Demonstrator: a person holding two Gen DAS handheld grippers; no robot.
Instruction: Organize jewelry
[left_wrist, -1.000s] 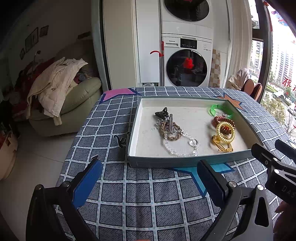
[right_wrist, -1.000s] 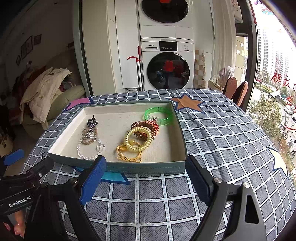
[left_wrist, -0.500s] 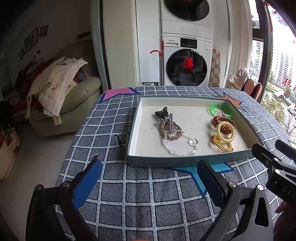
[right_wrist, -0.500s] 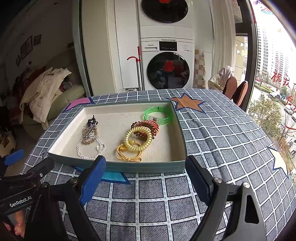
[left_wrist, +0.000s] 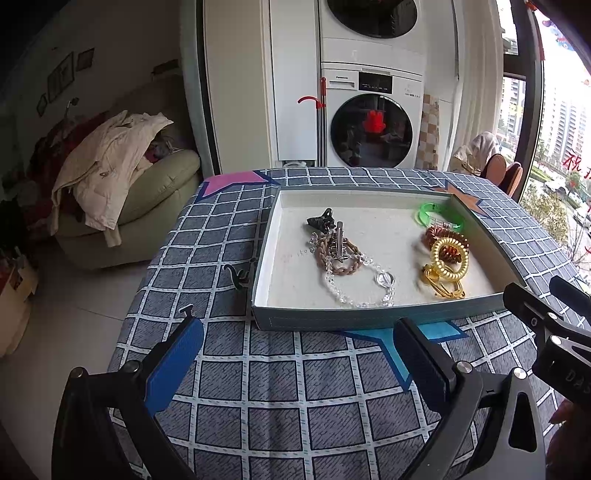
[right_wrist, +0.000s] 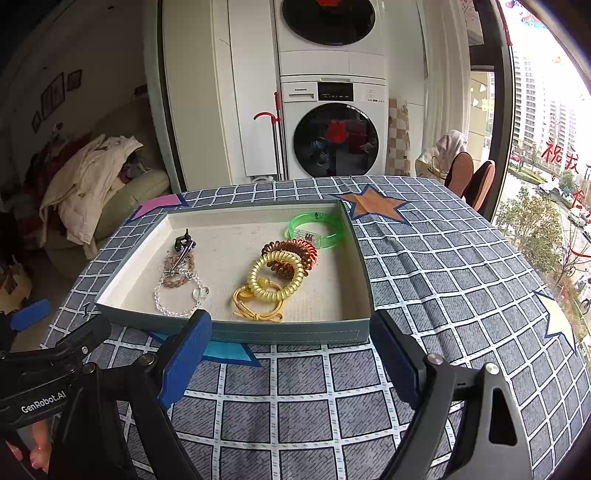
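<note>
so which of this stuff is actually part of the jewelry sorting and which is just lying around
Part of the job:
tray
green bangle
yellow coil band
brown coil band
gold cord
clear bead bracelet
braided band
black claw clip

Just lying about:
washing machine
sofa with clothes
checked tablecloth

In the left wrist view, the near wall of the tray (left_wrist: 369, 318) hides the tray floor just behind it, and the right tongs (left_wrist: 561, 314) are cut off by the picture's right edge beside the tray. The print on the green bangle (right_wrist: 316, 228) at the tray's far right corner is too small to read. The brown braided band (left_wrist: 338, 254) lies partly under a metal clip (left_wrist: 339, 242). The desk (right_wrist: 461, 280) runs out of frame below the tray.
</note>
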